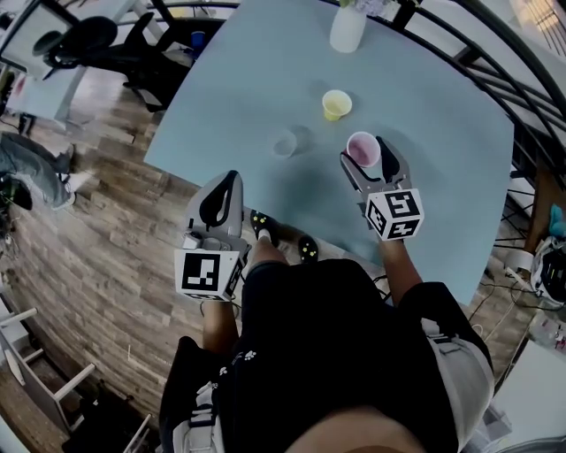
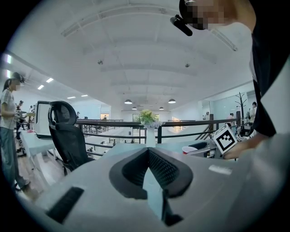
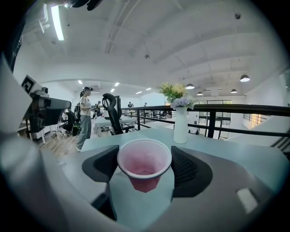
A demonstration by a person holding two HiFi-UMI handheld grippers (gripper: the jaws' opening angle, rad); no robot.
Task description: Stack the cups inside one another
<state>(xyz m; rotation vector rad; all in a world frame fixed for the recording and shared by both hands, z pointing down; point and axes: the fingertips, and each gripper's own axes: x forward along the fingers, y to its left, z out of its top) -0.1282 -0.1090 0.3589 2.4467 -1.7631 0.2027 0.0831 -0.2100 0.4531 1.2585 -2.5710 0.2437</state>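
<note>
My right gripper [image 1: 364, 150] is shut on a pink cup [image 1: 363, 148], which sits upright between the pads [image 3: 183, 165] with its mouth open toward the camera [image 3: 144, 168]. A yellow cup [image 1: 337, 104] stands on the light blue table [image 1: 442, 150] just beyond it. To the left, near the table's front, stands a clear cup [image 1: 285, 143]. My left gripper [image 1: 228, 182] hangs shut and empty at the table's near-left edge, its pads meeting [image 2: 148, 152]. From there the pink cup [image 2: 192, 148] shows far right.
A white vase with flowers [image 1: 348, 26] stands at the table's far edge [image 3: 180, 124]. A black railing [image 1: 495, 62] curves behind the table. Black office chairs [image 1: 88, 44] and wooden floor [image 1: 97, 239] lie to the left, where a person [image 3: 84, 118] stands.
</note>
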